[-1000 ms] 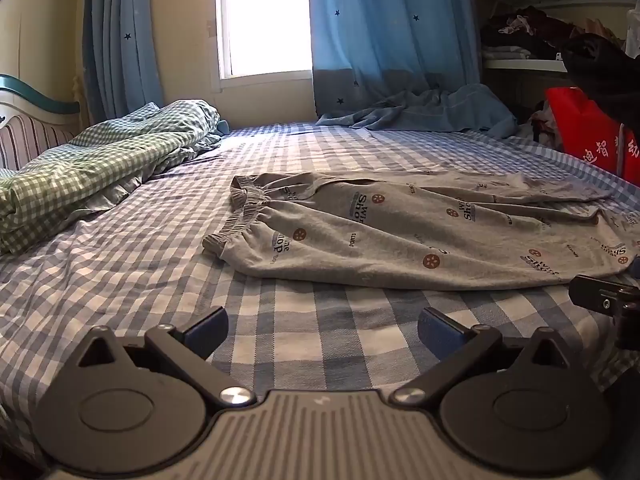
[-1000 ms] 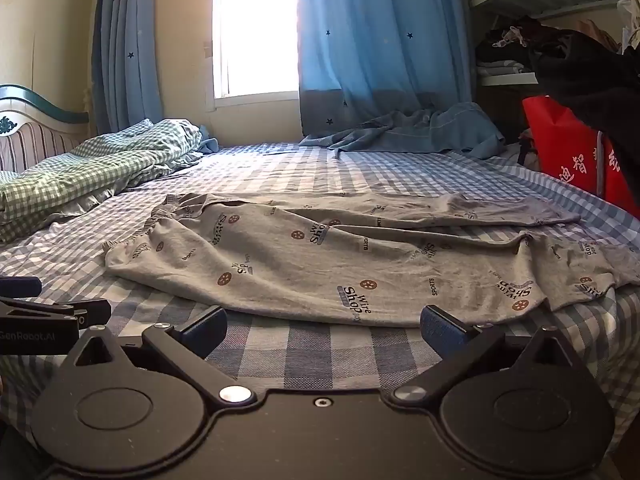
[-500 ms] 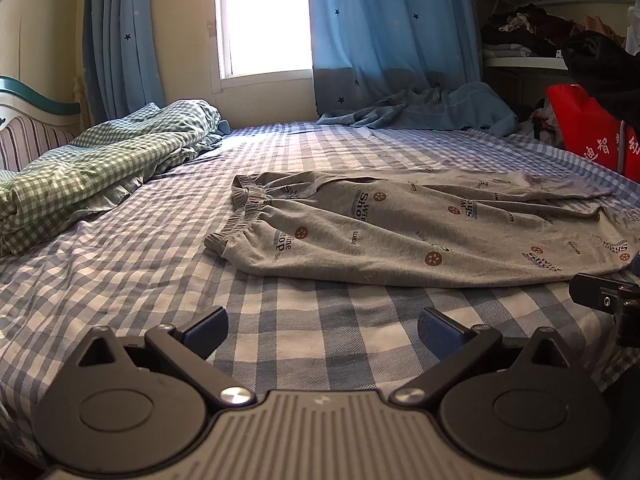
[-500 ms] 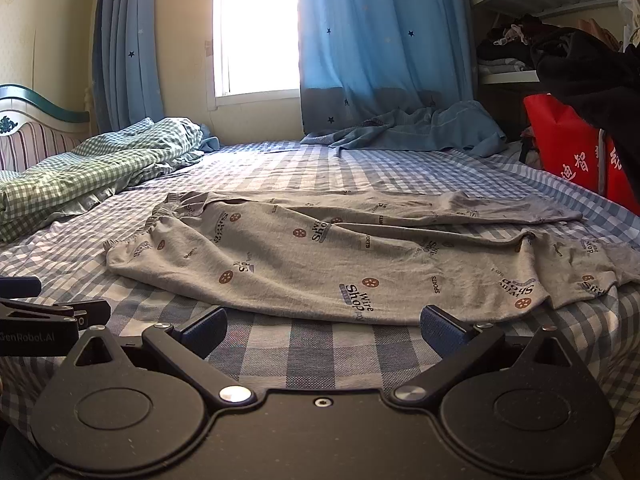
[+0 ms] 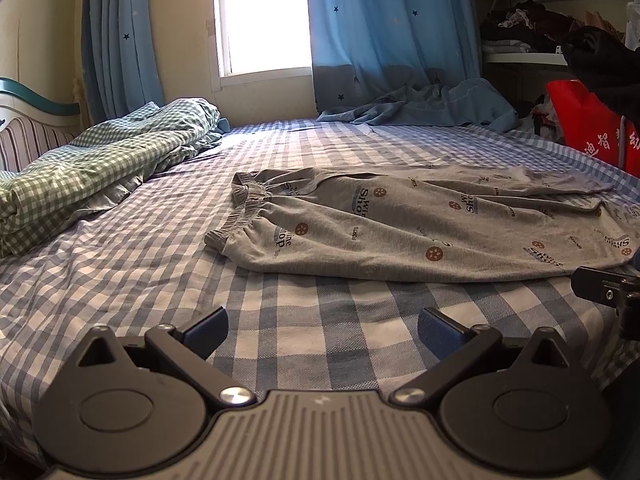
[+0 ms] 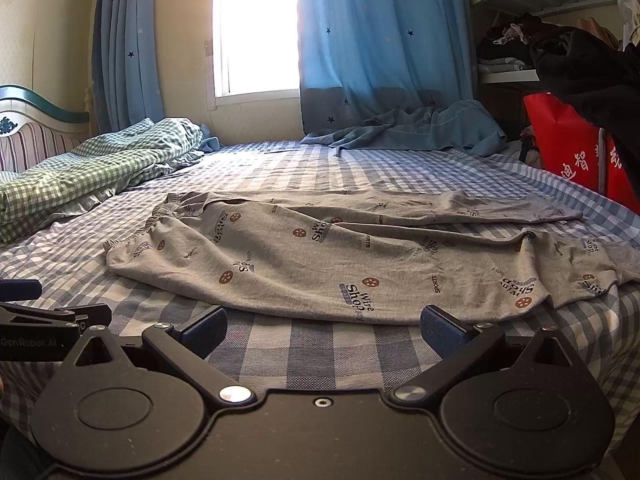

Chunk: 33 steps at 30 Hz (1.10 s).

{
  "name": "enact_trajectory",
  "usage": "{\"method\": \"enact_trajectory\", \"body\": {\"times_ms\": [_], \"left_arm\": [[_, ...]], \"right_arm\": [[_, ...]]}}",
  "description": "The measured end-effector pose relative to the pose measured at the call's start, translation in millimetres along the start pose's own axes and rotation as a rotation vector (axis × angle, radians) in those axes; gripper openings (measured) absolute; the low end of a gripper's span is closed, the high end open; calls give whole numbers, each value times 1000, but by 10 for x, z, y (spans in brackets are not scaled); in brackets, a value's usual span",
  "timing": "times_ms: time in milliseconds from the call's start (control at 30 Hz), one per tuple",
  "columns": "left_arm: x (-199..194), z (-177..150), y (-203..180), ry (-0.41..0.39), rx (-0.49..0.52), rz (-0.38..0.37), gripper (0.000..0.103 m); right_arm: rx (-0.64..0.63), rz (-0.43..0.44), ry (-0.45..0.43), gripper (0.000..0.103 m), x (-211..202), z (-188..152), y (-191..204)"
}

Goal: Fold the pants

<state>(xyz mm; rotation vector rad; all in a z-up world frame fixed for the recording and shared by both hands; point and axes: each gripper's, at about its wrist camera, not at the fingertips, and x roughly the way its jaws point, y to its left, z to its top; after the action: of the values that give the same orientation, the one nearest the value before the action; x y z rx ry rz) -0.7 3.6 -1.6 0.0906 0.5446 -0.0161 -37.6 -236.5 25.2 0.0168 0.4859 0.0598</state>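
Note:
Grey printed pants (image 5: 404,228) lie spread across the blue checked bed (image 5: 132,264), waistband to the left and legs running right. In the right wrist view the same pants (image 6: 340,256) fill the middle, their near hem just beyond my fingers. My left gripper (image 5: 322,326) hovers open over bare sheet, short of the pants' near edge and below the waistband end. My right gripper (image 6: 324,326) is open too, empty, right at the near edge of the pants. Each gripper shows at the other view's side edge.
A green checked duvet (image 5: 92,164) is bunched at the left by the headboard (image 6: 36,128). Blue cloth (image 5: 424,104) lies at the far side under the curtains. A red bag (image 6: 576,152) and cluttered shelves (image 6: 540,64) stand on the right.
Both grippers have risen slightly, so the pants sit a little lower in both views. The pants themselves have not moved.

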Motion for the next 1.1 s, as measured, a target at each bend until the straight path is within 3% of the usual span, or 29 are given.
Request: {"method": "enact_trajectory", "body": {"times_ms": [1100], "left_arm": [[49,-10,18,14,3,11,103]], "right_arm": [[-1,15,7,102,55,-20,29]]}}
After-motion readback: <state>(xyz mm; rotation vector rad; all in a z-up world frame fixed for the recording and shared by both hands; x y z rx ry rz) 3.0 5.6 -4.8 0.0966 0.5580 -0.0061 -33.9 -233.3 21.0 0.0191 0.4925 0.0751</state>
